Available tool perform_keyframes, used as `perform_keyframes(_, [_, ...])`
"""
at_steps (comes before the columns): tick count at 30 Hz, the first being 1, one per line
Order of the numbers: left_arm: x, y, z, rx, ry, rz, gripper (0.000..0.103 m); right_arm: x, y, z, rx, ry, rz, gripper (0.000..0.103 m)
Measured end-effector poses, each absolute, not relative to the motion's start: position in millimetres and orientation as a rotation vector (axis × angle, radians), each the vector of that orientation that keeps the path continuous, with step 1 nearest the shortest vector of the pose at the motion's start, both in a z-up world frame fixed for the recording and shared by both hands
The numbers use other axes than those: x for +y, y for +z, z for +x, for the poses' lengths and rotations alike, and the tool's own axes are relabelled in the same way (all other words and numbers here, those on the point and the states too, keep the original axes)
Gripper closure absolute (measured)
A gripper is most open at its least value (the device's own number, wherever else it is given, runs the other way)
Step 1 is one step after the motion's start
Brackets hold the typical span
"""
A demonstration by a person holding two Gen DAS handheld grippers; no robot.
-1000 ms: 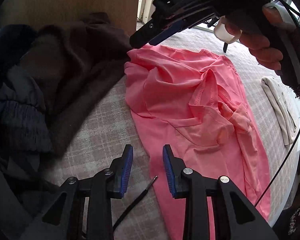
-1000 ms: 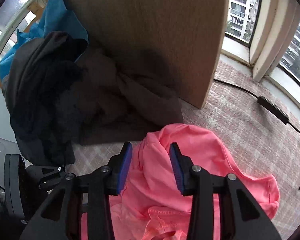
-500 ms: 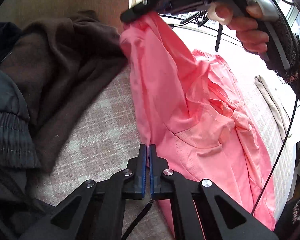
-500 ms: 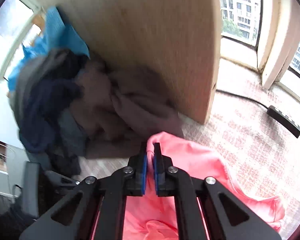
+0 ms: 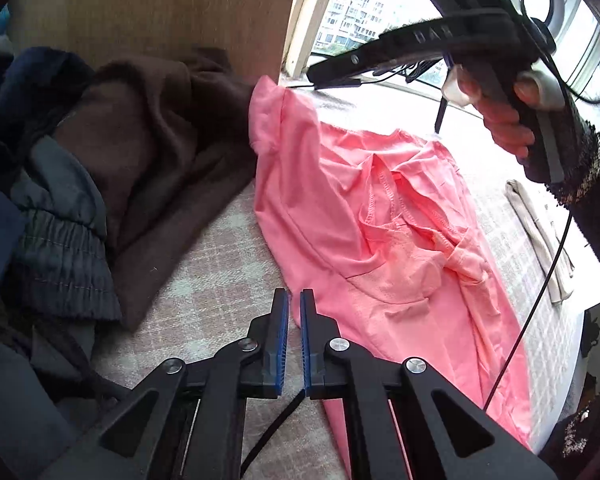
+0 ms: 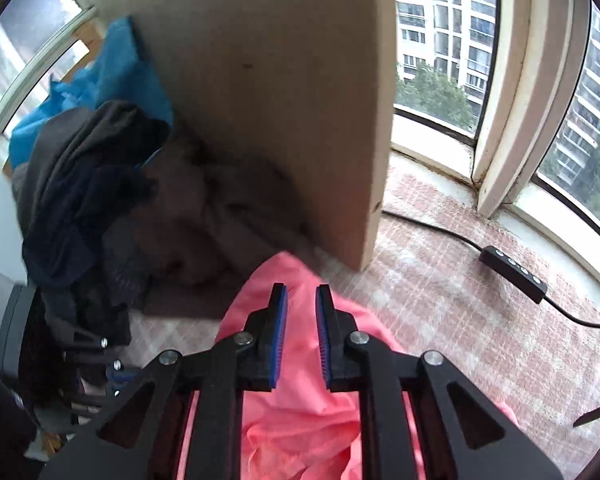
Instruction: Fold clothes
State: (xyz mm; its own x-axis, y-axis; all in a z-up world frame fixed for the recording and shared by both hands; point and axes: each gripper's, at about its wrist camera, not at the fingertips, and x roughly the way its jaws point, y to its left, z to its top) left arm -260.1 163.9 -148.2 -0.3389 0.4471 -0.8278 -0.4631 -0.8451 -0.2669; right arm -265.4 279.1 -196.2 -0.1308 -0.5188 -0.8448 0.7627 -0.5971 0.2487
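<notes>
A crumpled pink shirt (image 5: 384, 240) is lying spread on the checked desk (image 5: 220, 248), beside a brown garment (image 5: 148, 152). The right gripper (image 6: 301, 312) is opening its fingers over the shirt, apparently gripping nothing. The left gripper (image 5: 294, 316) is keeping its fingers nearly closed, empty at the shirt's edge.

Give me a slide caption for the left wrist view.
Left gripper shut beside the crumpled pink shirt; right gripper, jaws opening, above its far corner.

pink shirt (image 5: 380, 248) | crumpled, spread flat on checked cloth | far corner bunched beside brown garment
</notes>
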Motion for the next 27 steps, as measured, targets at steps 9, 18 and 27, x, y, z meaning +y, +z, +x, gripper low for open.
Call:
perform_keyframes(9, [257, -156, -246, 0.242, 2.045, -1.269, 0.075, 328, -233, -238, 0.415, -1.917, 1.410, 0.071])
perform_keyframes(18, [268, -159, -244, 0.234, 1.918, -1.194, 0.098, 342, -242, -239, 0.365, -1.957, 1.338, 0.101])
perform_keyframes(27, [189, -106, -207, 0.135, 2.102, -1.321, 0.086, 420, -161, -273, -0.083, -2.012, 1.301, 0.086])
